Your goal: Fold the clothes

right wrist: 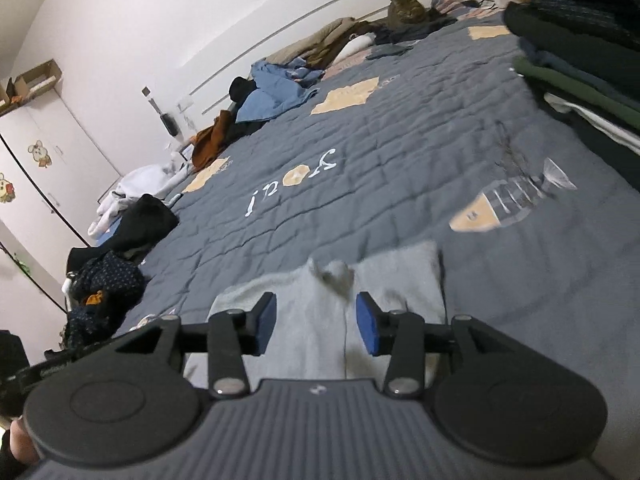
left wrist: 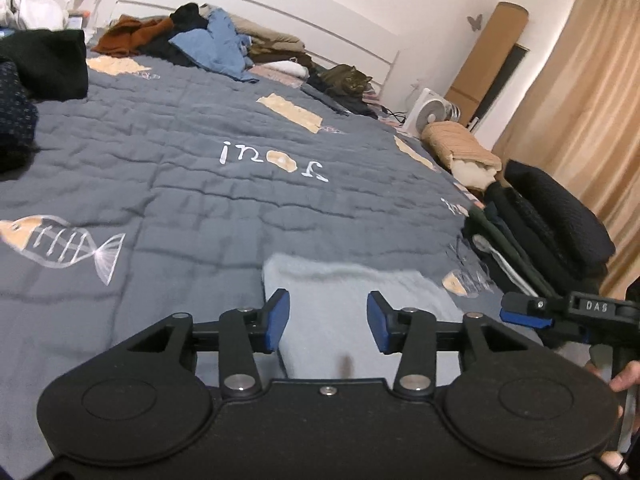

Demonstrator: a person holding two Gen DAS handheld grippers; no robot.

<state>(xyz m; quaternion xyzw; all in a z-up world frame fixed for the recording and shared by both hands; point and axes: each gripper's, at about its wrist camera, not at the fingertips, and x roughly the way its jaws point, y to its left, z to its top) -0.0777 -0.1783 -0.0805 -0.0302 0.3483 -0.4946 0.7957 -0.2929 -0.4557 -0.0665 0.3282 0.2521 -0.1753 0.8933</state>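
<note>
A folded pale grey garment [left wrist: 352, 304] lies on the grey quilt [left wrist: 180, 168] near the bed's front edge. My left gripper [left wrist: 328, 322] hovers over it, open, with nothing between its blue pads. In the right wrist view the same pale grey garment [right wrist: 320, 320] shows a rumpled fold at its far edge. My right gripper [right wrist: 316, 322] is open above it, and nothing sits between its pads. In the left wrist view, the right gripper [left wrist: 528, 314] appears at the right edge; a hand holds it.
A stack of folded dark clothes [left wrist: 536, 224] sits at the bed's right edge. Unfolded clothes [left wrist: 200, 40] are heaped by the headboard, and dark garments [left wrist: 36, 68] lie at the left. A cat [left wrist: 348, 78] rests at the far right of the bed. A fan [left wrist: 430, 114] stands beyond.
</note>
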